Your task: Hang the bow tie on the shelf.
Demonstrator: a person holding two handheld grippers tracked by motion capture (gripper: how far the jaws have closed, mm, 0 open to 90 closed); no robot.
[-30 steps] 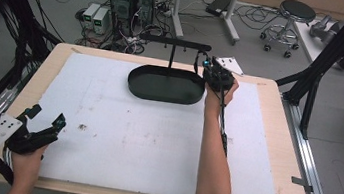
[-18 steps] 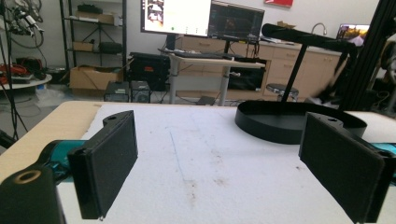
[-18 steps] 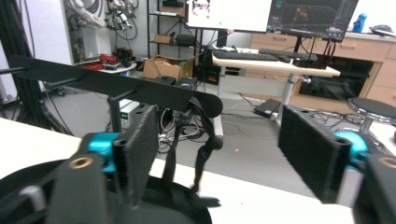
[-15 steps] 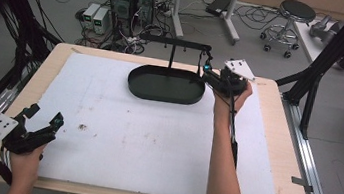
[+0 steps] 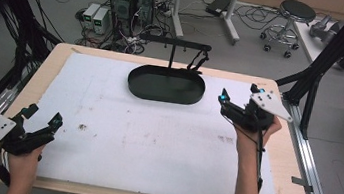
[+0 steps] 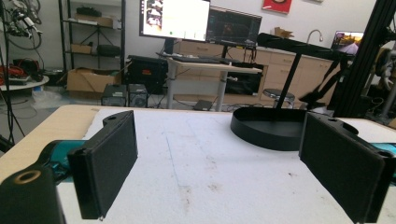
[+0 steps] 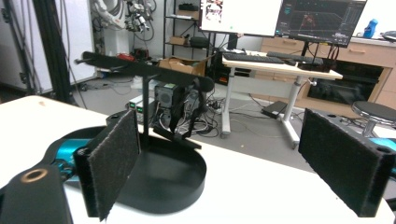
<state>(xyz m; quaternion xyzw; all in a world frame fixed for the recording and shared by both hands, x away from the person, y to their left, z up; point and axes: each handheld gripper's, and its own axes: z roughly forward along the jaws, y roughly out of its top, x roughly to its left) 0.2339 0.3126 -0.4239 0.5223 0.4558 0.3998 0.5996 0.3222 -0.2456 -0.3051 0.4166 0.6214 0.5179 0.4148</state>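
Holding: nothing, both grippers
Left gripper (image 5: 41, 121): jaws spread wide, well short and left of the black oval tray (image 5: 166, 86)
Right gripper (image 5: 237, 99): jaws apart, empty, just right of tray
Tray: far-centre on white board (image 5: 154, 140), stand (image 5: 173, 52) rising from its rear edge

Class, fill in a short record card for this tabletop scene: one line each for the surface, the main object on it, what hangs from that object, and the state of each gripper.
Surface: white board on a wooden table
Main object: black oval tray with an upright post and crossbar, at the far middle of the board
Hanging item: a dark strap on the crossbar
Left gripper: open, holding nothing, near left corner
Right gripper: open, holding nothing, right of the tray
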